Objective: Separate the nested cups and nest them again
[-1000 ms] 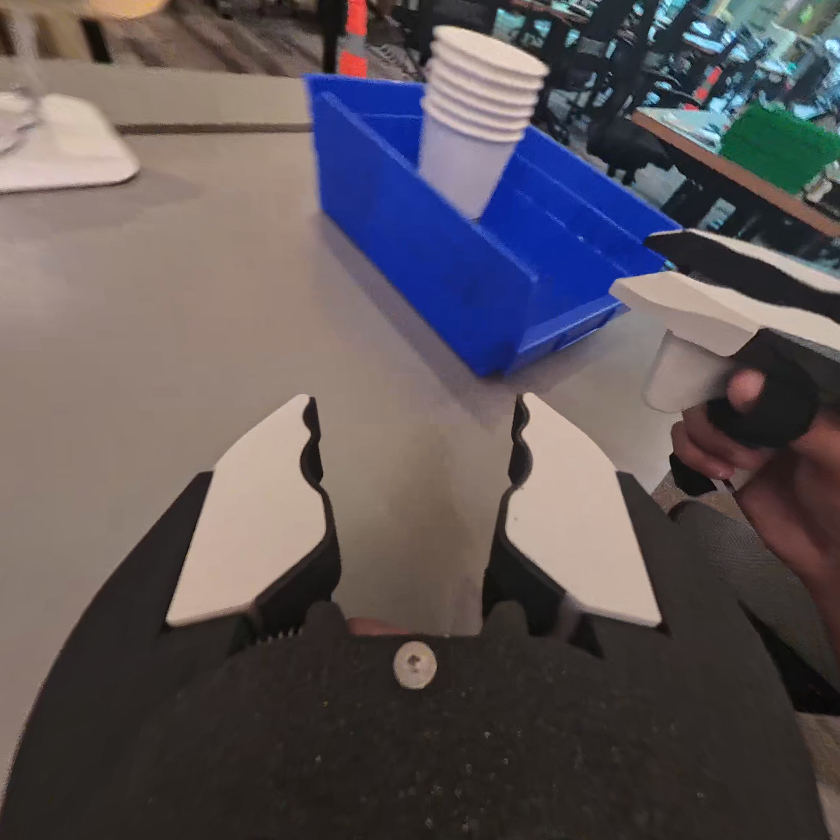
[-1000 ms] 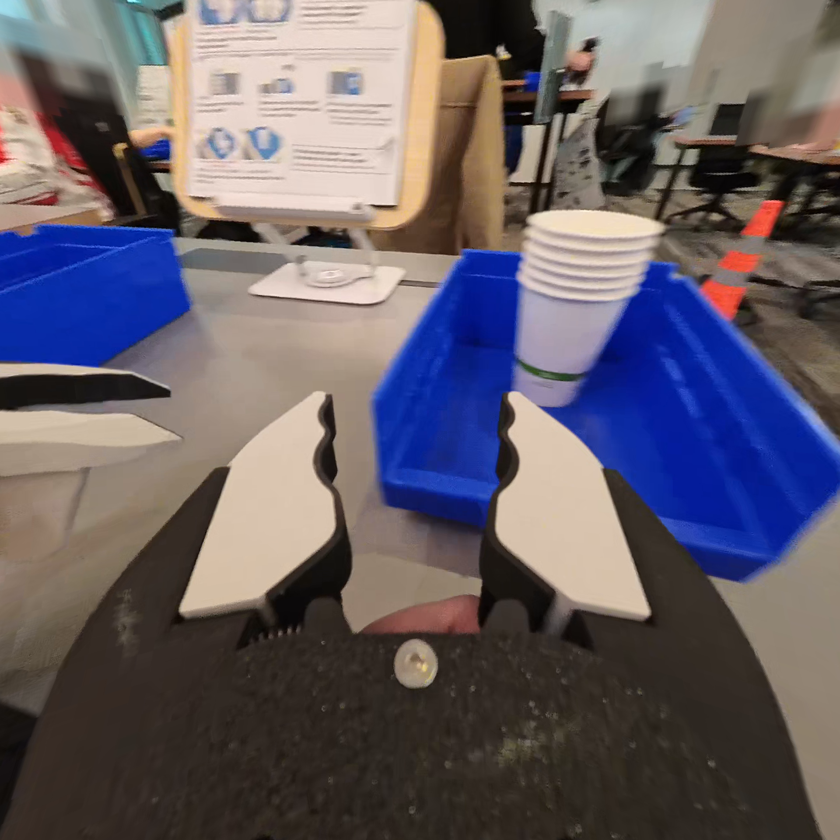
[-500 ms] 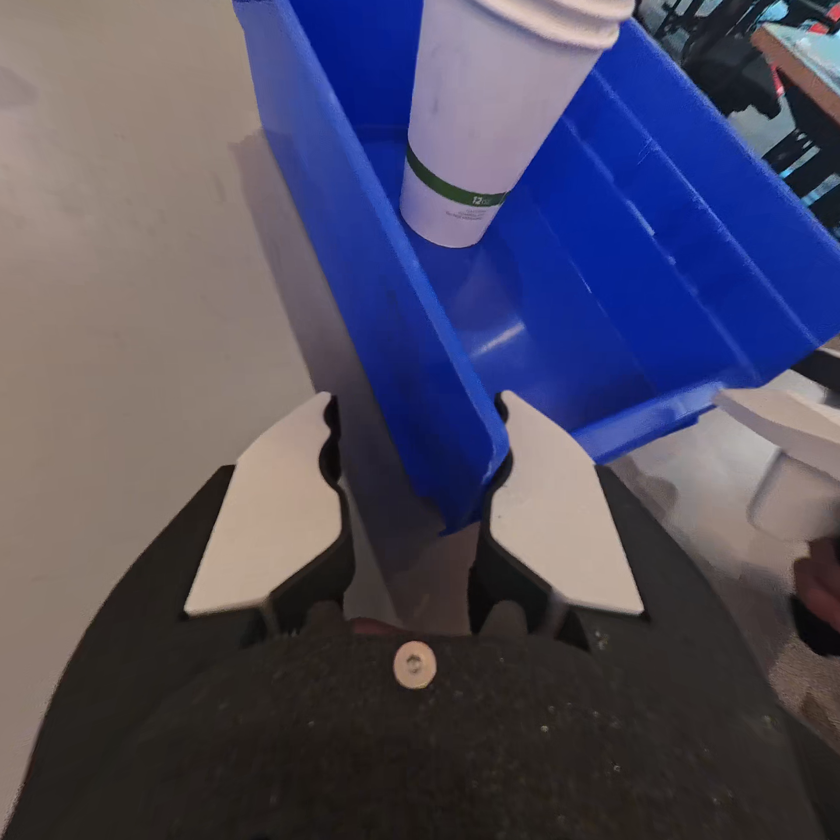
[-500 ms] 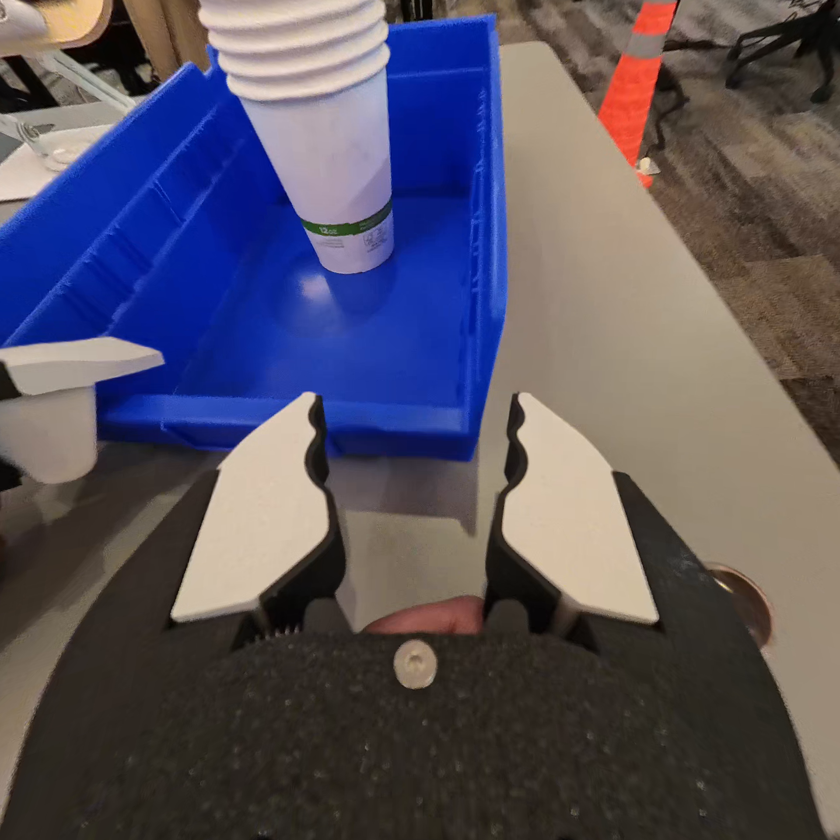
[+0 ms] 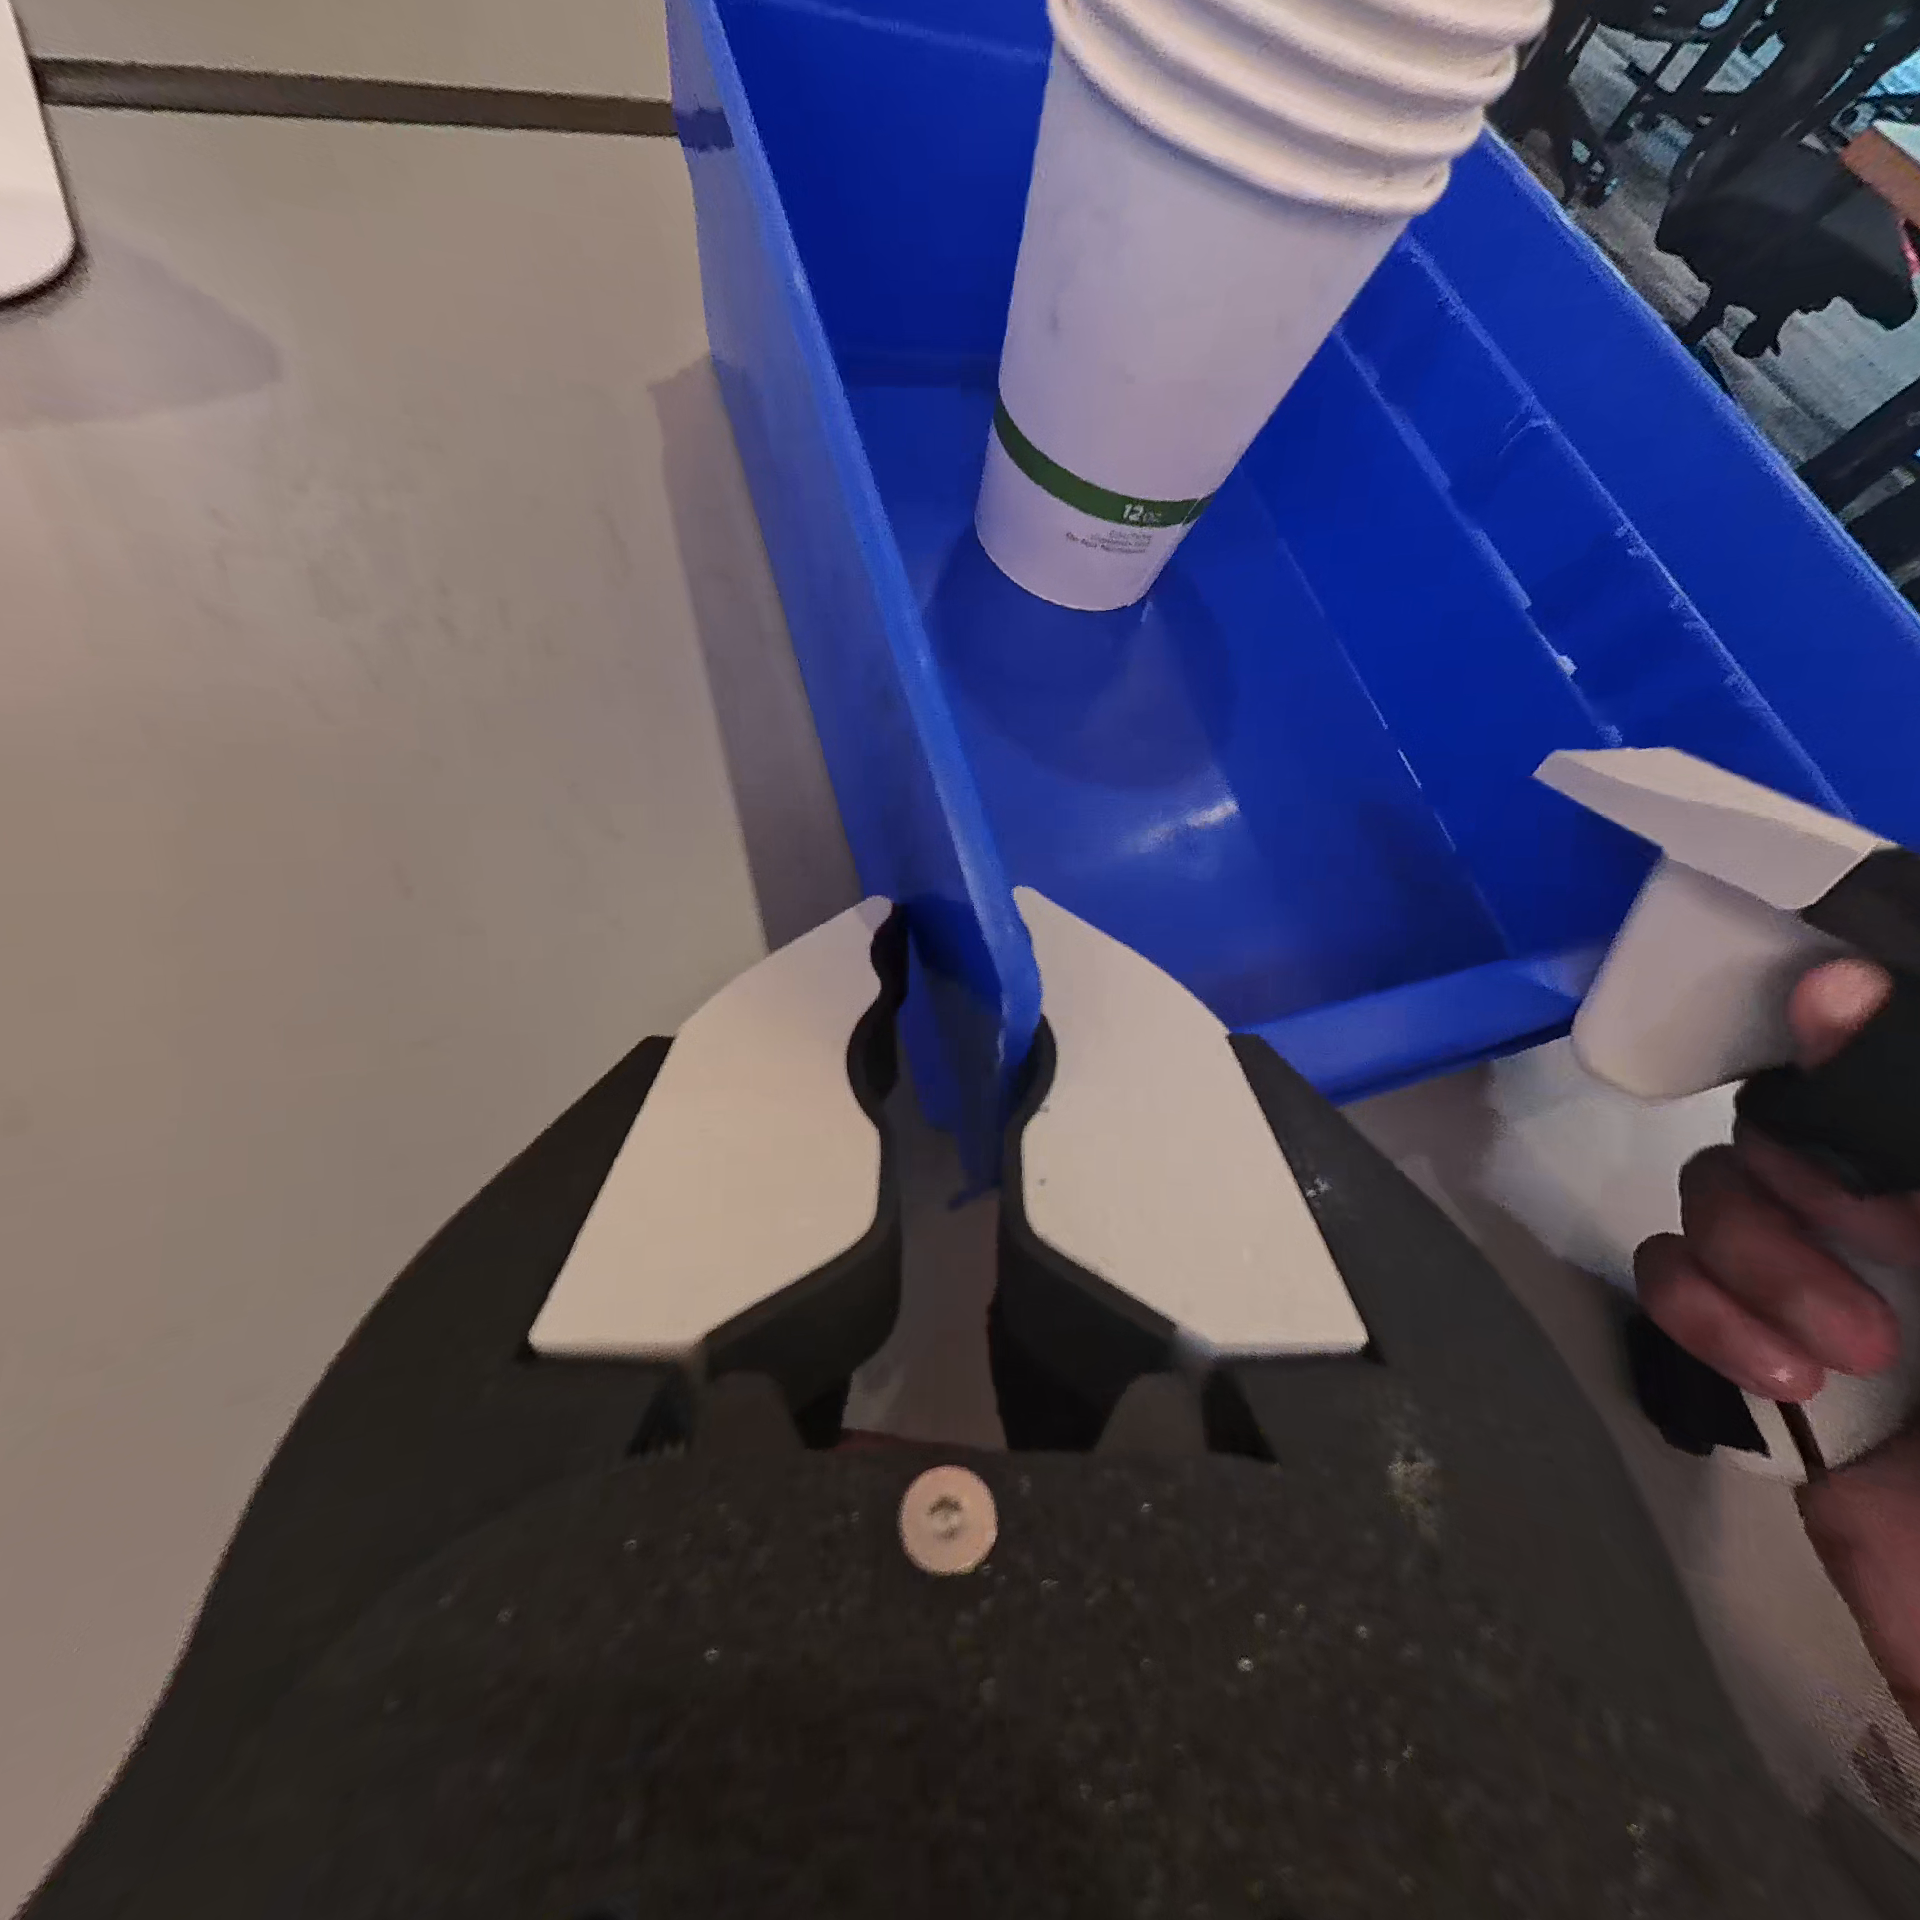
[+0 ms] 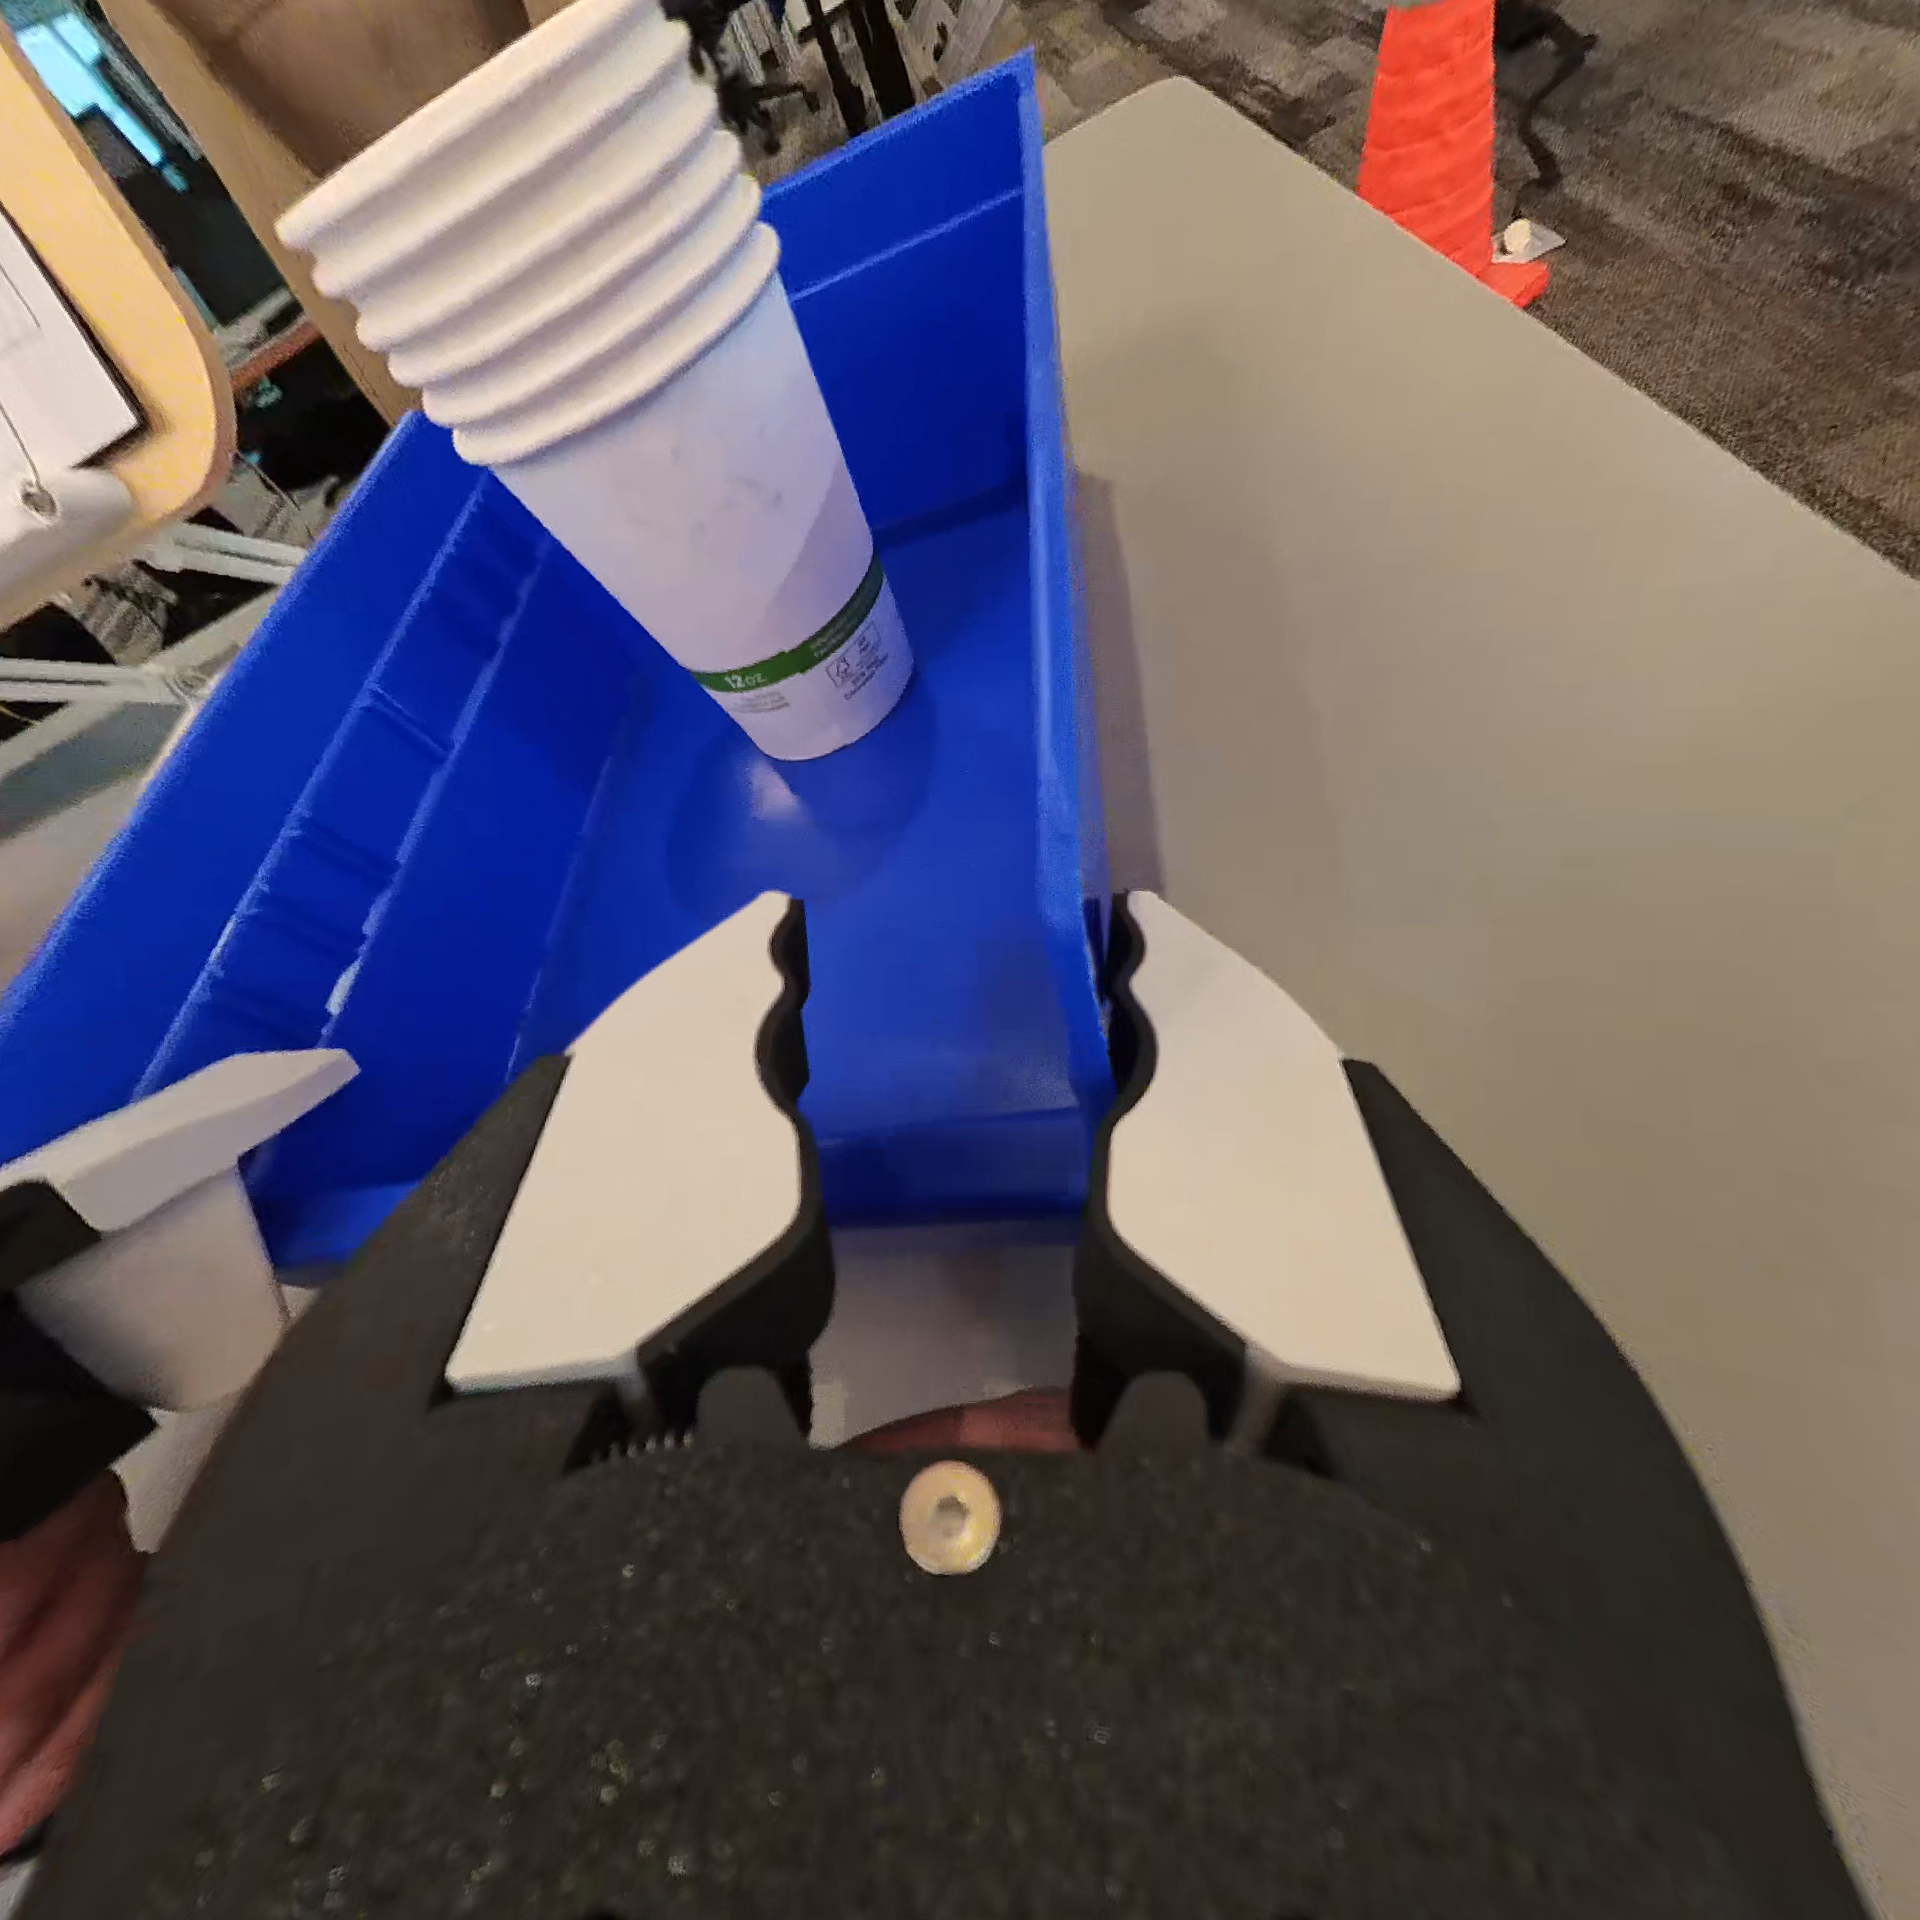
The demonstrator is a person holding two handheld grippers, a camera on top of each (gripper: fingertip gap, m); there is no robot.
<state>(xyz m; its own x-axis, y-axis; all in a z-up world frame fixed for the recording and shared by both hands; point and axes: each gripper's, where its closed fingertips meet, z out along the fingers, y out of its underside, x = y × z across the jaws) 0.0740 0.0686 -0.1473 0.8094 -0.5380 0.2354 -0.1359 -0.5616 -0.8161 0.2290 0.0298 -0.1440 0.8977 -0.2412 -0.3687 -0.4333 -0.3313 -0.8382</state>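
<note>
Both grippers at the bin; cups untouched.

The left gripper (image 5: 954, 1023) pinches the blue plastic bin's (image 5: 1538, 582) near corner wall; the right gripper (image 6: 958, 1023) straddles the opposite corner, jaws apart. The nested white paper cups (image 6: 665, 457) stand inside, all separating remaining.

We now have the left gripper (image 5: 954, 940) narrowed onto the bin (image 5: 940, 831) wall it stood off from, and the right gripper (image 6: 956, 940) straddles the opposite wall.
</note>
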